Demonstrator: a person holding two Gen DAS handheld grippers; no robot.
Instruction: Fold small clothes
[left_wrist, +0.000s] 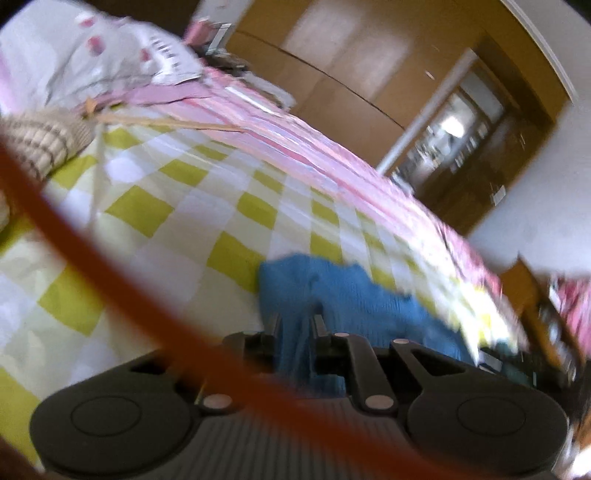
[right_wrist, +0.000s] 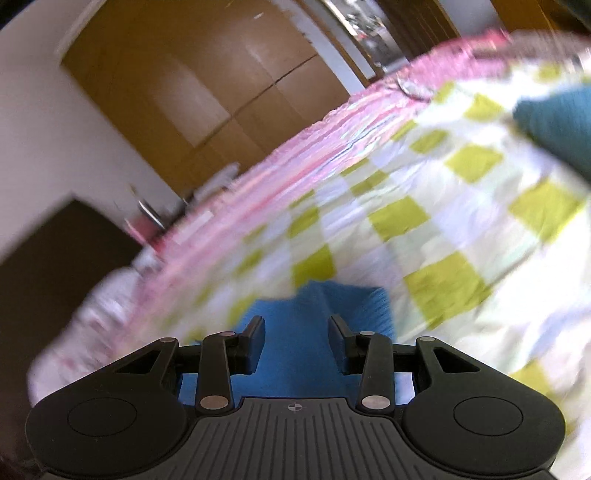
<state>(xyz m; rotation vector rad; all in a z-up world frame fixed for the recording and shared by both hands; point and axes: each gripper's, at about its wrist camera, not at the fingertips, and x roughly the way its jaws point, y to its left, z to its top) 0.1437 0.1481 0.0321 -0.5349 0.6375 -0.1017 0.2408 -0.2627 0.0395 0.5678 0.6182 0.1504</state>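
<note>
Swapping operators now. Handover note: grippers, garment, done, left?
Left gripper: shut on the blue knitted garment, fabric bunched between its fingers.
Right gripper: fingers apart, blue knit lying between them; no pinch visible.
The garment sits rumpled on the green-and-white checked bedspread; both views are motion-blurred.
Done: one grasp. No neat fold visible.
Left: probably grasp with the right gripper, spread it flat, fold.

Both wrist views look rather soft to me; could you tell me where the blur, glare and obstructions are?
Left wrist view: motion blur throughout, a defocused orange cable crossing the lens, glare on the wardrobe doors; the left gripper and blue cloth are smeared. Right wrist view: the checked bedspread streaks, worst at the fisheye edges, while the right gripper stays sharp.
</note>
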